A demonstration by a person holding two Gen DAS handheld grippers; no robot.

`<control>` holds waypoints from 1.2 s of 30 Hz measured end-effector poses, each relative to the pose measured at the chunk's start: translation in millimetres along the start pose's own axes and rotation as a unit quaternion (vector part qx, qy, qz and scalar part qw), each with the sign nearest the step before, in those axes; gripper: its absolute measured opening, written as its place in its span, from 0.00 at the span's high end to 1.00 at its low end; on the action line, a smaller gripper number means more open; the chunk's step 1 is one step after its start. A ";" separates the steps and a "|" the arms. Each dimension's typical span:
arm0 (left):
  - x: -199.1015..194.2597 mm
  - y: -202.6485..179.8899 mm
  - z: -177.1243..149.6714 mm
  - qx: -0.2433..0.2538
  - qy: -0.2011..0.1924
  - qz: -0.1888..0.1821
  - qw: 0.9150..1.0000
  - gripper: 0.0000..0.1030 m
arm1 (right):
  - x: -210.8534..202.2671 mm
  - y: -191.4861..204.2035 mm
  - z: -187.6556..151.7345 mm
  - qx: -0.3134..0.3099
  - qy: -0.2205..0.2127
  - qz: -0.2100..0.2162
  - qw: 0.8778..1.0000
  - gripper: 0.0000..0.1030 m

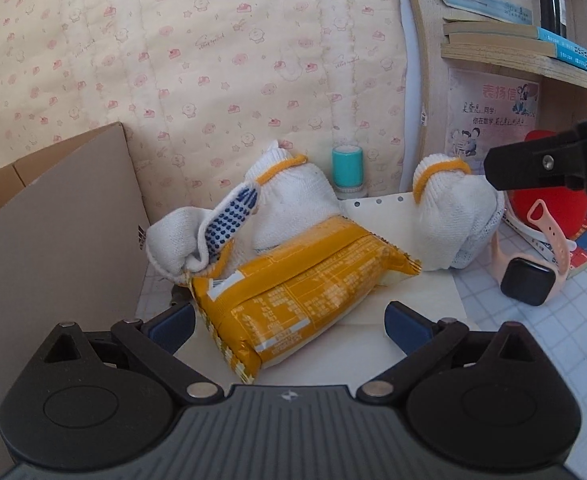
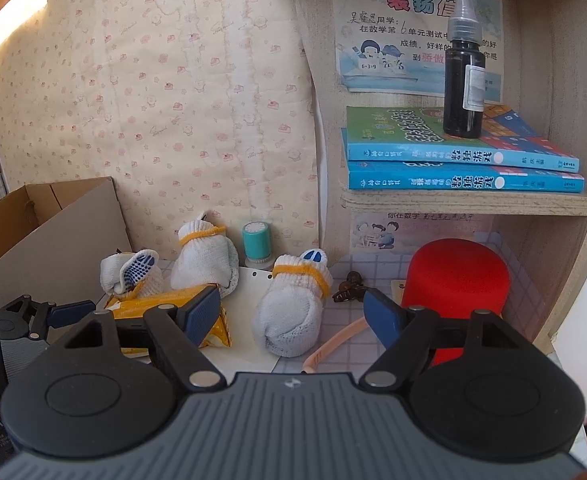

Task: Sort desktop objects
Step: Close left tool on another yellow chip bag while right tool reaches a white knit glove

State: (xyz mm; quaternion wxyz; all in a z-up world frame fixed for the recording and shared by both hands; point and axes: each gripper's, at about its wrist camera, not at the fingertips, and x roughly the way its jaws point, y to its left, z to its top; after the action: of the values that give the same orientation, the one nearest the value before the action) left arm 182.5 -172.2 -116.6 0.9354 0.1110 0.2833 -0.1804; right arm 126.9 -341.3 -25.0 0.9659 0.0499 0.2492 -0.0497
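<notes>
Both wrist cameras look forward and downward at the desk corner. The left sits close over the yellow packet (image 1: 301, 280); the right sits farther back. Both show the packet (image 2: 165, 312) and teal stamp (image 1: 347, 168).

I count three balled white gloves (image 2: 289, 312) on the bench, one yellow snack packet (image 1: 293, 292), one teal stamp (image 2: 255, 242), one pink smartwatch (image 1: 529, 276), one red cup (image 2: 457, 280), one cardboard box (image 2: 33, 232), two blue books (image 2: 461, 168) on the shelf, one black ink bottle (image 2: 464, 80), and one dark hair clip (image 2: 347, 290).
</notes>
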 end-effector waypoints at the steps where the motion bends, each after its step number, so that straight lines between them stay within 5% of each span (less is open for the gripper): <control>1: -0.1 -2.4 -0.9 0.007 0.001 -0.005 1.000 0.00 | 0.8 -1.2 0.2 0.000 0.000 -0.001 1.000 0.25; 7: -19.0 -15.8 -5.4 0.029 -0.017 -0.068 0.997 0.00 | 8.7 -8.4 -1.5 -0.004 0.010 -0.009 1.000 0.25; 13: -19.0 -15.1 3.8 0.020 -0.047 -0.025 0.998 0.00 | 10.7 -10.5 -2.0 -0.001 0.010 -0.008 1.000 0.25; 21: 15.9 -15.9 11.2 0.034 -0.008 -0.014 0.999 0.00 | 19.3 -11.9 0.0 -0.007 0.018 -0.012 1.000 0.25; 28: 18.0 -10.3 12.3 0.027 -0.006 0.001 1.000 0.29 | 39.6 -12.6 6.4 -0.017 0.033 -0.019 0.999 0.25; 36: 6.2 -11.4 11.3 0.033 -0.023 -0.004 0.999 0.26 | 73.3 2.1 18.2 -0.041 0.062 -0.046 0.996 0.22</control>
State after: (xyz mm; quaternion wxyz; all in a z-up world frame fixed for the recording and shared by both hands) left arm 188.3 -187.8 -112.2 0.9368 0.1368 0.2558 -0.1957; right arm 199.7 -346.7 -44.6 0.9464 0.0013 0.3127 -0.0807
